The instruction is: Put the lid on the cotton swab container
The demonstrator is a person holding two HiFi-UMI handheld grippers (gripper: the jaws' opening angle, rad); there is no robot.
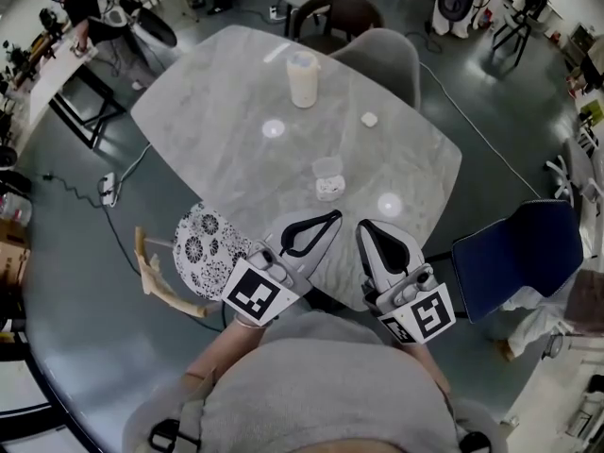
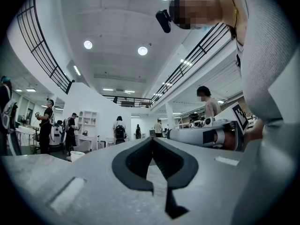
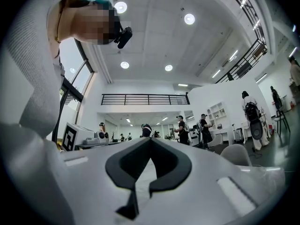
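The small clear cotton swab container (image 1: 329, 189) sits on the grey marble table (image 1: 217, 111), with white swabs showing inside. A clear round lid (image 1: 327, 166) lies just behind it, touching or nearly touching. My left gripper (image 1: 333, 217) and right gripper (image 1: 363, 226) hover side by side over the table's near edge, a short way in front of the container. Both are shut with nothing between the jaws. The left gripper (image 2: 152, 140) and the right gripper (image 3: 150, 139) in their own views point out level across the room, and neither view shows the container.
A tall cream jar (image 1: 303, 78) stands at the table's far side, and a small white object (image 1: 369, 119) lies to its right. A black-and-white patterned seat (image 1: 206, 249) is at the near left, a blue chair (image 1: 514, 253) at the right, a grey chair (image 1: 377, 57) behind.
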